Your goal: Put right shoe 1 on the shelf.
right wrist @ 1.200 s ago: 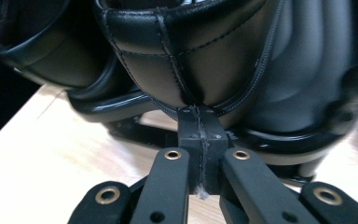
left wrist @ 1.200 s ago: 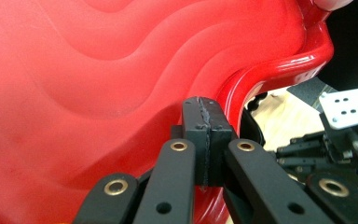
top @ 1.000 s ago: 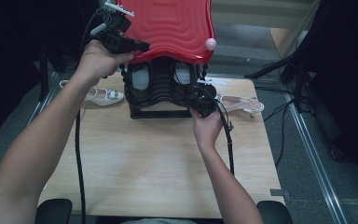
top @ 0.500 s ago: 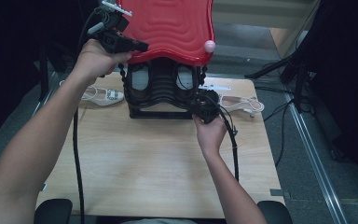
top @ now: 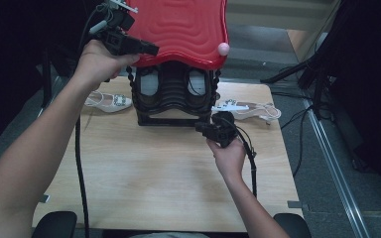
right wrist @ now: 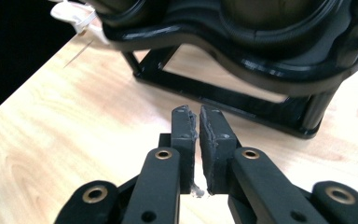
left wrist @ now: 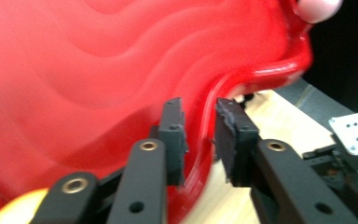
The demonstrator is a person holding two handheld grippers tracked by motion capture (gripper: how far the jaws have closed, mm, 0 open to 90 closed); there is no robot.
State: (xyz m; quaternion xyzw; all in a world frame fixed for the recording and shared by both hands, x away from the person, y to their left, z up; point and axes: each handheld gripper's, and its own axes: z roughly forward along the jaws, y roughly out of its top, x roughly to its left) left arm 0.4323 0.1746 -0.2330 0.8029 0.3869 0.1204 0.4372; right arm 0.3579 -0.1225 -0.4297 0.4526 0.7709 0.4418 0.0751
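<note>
A red wavy lid (top: 178, 29) with a pink knob (top: 223, 48) stands raised over a black ribbed rack (top: 173, 99) at the table's far side. My left gripper (top: 151, 49) is at the lid's left front rim. In the left gripper view its jaws (left wrist: 200, 135) straddle the red rim (left wrist: 205, 154); they have just been opening and stand open, with the rim between them. My right gripper (top: 201, 128) hovers over the table just in front of the rack's right corner. Its jaws (right wrist: 198, 116) have just parted a crack and hold nothing; the rack's base (right wrist: 261, 107) lies ahead.
A white sandal (top: 108, 101) lies left of the rack, and another (top: 248, 109) to its right. The wooden table (top: 154, 183) stretches toward me. Cables and a metal rail (top: 327, 144) run along the floor on the right.
My right gripper has drawn back from the rack's right side toward me. The left hand has stayed at the raised lid's rim.
</note>
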